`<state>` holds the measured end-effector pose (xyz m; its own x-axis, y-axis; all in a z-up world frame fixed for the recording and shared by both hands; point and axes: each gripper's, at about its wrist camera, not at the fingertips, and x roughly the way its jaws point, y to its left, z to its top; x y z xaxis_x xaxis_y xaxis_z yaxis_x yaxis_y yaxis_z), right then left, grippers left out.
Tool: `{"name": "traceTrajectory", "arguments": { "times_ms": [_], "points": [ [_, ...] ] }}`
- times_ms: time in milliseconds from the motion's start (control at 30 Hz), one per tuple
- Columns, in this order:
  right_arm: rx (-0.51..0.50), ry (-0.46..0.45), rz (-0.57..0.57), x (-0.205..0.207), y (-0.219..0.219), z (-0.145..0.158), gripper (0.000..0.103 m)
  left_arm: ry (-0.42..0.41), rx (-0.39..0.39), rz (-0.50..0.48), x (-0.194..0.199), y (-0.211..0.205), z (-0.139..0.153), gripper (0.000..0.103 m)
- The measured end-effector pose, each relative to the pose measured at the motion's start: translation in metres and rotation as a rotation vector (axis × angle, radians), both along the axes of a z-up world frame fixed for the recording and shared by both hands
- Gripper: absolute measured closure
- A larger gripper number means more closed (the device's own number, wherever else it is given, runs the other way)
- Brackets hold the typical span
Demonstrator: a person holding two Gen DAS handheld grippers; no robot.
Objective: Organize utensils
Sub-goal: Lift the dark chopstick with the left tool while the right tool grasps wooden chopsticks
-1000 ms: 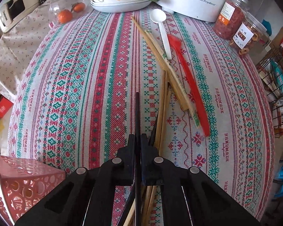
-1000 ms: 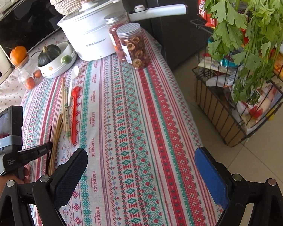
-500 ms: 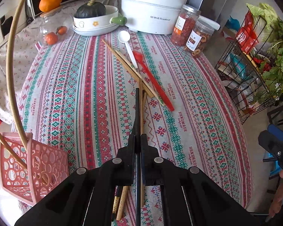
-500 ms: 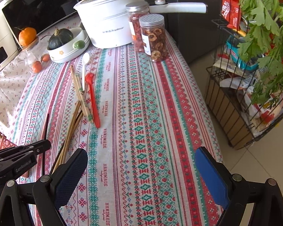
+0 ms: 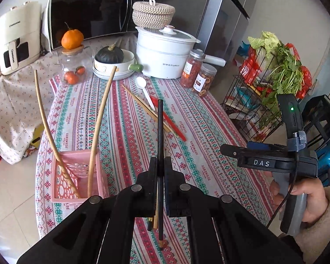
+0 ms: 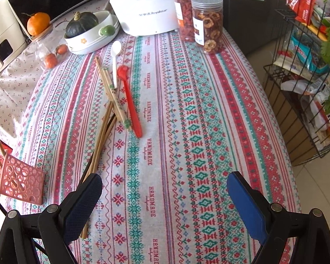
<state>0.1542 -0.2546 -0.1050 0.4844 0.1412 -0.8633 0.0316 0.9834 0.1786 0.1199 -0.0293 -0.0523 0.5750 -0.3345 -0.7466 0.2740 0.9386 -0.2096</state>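
Note:
My left gripper (image 5: pixel 160 161) is shut on a black chopstick (image 5: pixel 160 123), held in the air above the striped tablecloth (image 5: pixel 125 118). A pink basket (image 5: pixel 77 176) at the near left holds two long wooden sticks (image 5: pixel 99 118). On the cloth lie loose wooden chopsticks (image 6: pixel 103 136), a wrapped chopstick pair (image 6: pixel 115 98), a red spoon (image 6: pixel 131 103) and a white spoon (image 6: pixel 114 59). My right gripper (image 6: pixel 165 200) hovers open and empty over the near part of the table, its left pad (image 6: pixel 83 204) just over the wooden chopsticks' near ends. It also shows as the right gripper (image 5: pixel 231 150) held by a hand (image 5: pixel 308 198).
At the back stand a white electric pot (image 6: pixel 143 6), two snack jars (image 6: pixel 206 28), a dish with a green squash (image 6: pixel 85 30) and a glass jar with an orange (image 5: pixel 73 66). A wire rack (image 6: pixel 308 110) of groceries stands right of the table edge.
My left gripper has lifted the black chopstick off the table and tipped upward, bringing the pink basket into view. My right gripper has drifted in over the table toward the utensils.

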Motion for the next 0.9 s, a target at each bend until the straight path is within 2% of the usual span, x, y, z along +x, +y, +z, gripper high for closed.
{"name": "traceTrajectory", "arguments": {
  "times_ms": [300, 400, 433, 500, 533, 600, 767, 900],
  "points": [
    [-0.001, 0.033, 0.033, 0.021, 0.033, -0.01, 0.008, -0.041, -0.061, 0.003, -0.023, 0.03, 0.02, 0.098],
    [0.018, 0.094, 0.052, 0.038, 0.047, -0.024, 0.01, -0.055, -0.067, 0.004, -0.03, 0.039, 0.027, 0.098],
    [0.04, 0.116, 0.05, 0.044, 0.049, -0.03, 0.015, -0.056, -0.07, 0.005, -0.032, 0.041, 0.028, 0.098],
    [0.087, 0.158, 0.034, 0.057, 0.05, -0.042, 0.034, -0.058, -0.072, 0.009, -0.036, 0.047, 0.028, 0.098],
    [0.114, 0.172, 0.027, 0.063, 0.051, -0.047, 0.038, -0.058, -0.072, 0.011, -0.038, 0.05, 0.029, 0.098],
    [0.157, 0.175, 0.018, 0.074, 0.053, -0.053, 0.053, -0.058, -0.074, 0.006, -0.042, 0.055, 0.029, 0.098],
    [0.183, 0.136, 0.042, 0.096, 0.067, -0.06, 0.066, -0.073, -0.047, 0.0, -0.047, 0.061, 0.03, 0.098],
    [0.184, 0.144, 0.059, 0.106, 0.078, -0.071, 0.073, -0.056, -0.046, 0.009, -0.043, 0.066, 0.026, 0.098]
  ]
}}
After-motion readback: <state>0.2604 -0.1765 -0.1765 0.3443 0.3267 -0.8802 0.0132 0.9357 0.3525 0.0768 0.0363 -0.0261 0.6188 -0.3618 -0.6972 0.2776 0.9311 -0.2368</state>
